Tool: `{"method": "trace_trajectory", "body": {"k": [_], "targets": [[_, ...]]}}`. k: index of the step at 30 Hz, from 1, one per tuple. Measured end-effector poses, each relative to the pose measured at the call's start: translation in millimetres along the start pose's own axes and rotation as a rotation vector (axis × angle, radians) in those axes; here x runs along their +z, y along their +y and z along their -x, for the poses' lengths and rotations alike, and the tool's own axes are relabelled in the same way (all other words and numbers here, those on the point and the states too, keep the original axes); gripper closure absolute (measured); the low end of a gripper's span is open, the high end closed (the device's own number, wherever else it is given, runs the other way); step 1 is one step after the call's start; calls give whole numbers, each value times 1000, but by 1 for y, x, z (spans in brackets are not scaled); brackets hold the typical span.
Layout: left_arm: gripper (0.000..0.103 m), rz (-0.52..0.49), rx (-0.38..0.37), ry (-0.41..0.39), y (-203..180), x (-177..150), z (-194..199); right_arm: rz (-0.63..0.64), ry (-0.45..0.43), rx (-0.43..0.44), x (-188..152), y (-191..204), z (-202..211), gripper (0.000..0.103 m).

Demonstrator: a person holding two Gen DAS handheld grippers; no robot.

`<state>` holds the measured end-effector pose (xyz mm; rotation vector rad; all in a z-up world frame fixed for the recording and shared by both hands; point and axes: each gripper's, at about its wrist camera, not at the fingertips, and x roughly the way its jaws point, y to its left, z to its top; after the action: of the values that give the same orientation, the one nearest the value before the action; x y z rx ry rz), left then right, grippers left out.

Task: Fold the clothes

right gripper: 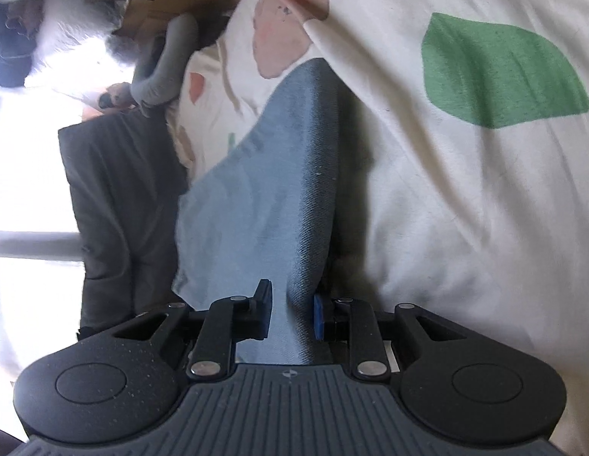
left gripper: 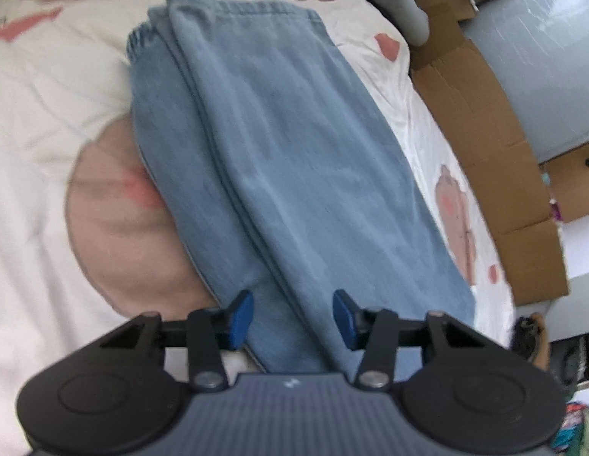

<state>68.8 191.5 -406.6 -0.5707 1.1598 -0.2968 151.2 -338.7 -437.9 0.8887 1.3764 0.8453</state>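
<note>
One pair of light-blue jeans lies folded lengthwise on the bed, its long axis running from the left gripper away toward the far upper left of that view, hemmed ends farthest off. Layers are stacked, edges slightly offset along the left side.

Left gripper: blue pads apart, straddling the near end of the denim; pads do not press the cloth, so it is released. Right gripper: jaws clenched on a raised fold of the jeans, cloth pinched between the pads and standing up as a ridge running away from the tool.

Hard to make out: the near end of the jeans is cut off under the left tool body; the left-wrist view is motion-blurred. In the right-wrist view a dark garment and a grey curved object sit at left, identity unclear; window glare washes out that side.

Surface: cream bedsheet with pink patches and a green leaf print, wrinkled. Flattened cardboard lies alongside the bed.
</note>
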Motion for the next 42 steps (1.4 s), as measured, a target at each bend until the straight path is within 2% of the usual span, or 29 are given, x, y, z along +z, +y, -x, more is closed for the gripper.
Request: {"method": "trace_trajectory", "body": {"k": [3,9,10,11,13,15,18,20,21,22,23,26,32,36,42], "targets": [[53,-34,27,-12,1,7,3,-5,7,-9,1,-2,-8,80],[53,-6,80,-50,12,19,3,13,25,-15,1,-2,-29,80],[55,-8,102,-62,11,19,4,22,28,-22,2,-1,-31,82],[56,-32,150,-89,8,18,6,33,32,-30,2,1,-33,89],[56,-80,215,-111,2,17,9,47,39,-47,3,3,-33,92],[53,-59,238,-115,11,19,14,42,34,-58,2,3,-30,95],[52,22,199,-98,26,23,8,40,26,-84,0,7,-30,96],[54,23,169,-100,25,25,3,35,27,-91,2,9,-29,97],[58,25,154,-99,26,25,1,32,29,-93,3,10,-28,97],[77,52,131,-87,28,26,-4,32,29,-94,3,11,-28,98],[82,81,106,-72,31,27,-6,40,25,-100,4,14,-26,98],[90,77,117,-67,22,28,-7,71,9,-125,5,25,-22,98],[94,130,104,-49,13,29,-7,126,3,-129,17,43,-13,98],[94,189,71,-11,10,23,-11,140,-12,-151,27,50,0,98],[94,152,54,60,-17,9,-26,166,-45,-208,43,54,32,98]]}}
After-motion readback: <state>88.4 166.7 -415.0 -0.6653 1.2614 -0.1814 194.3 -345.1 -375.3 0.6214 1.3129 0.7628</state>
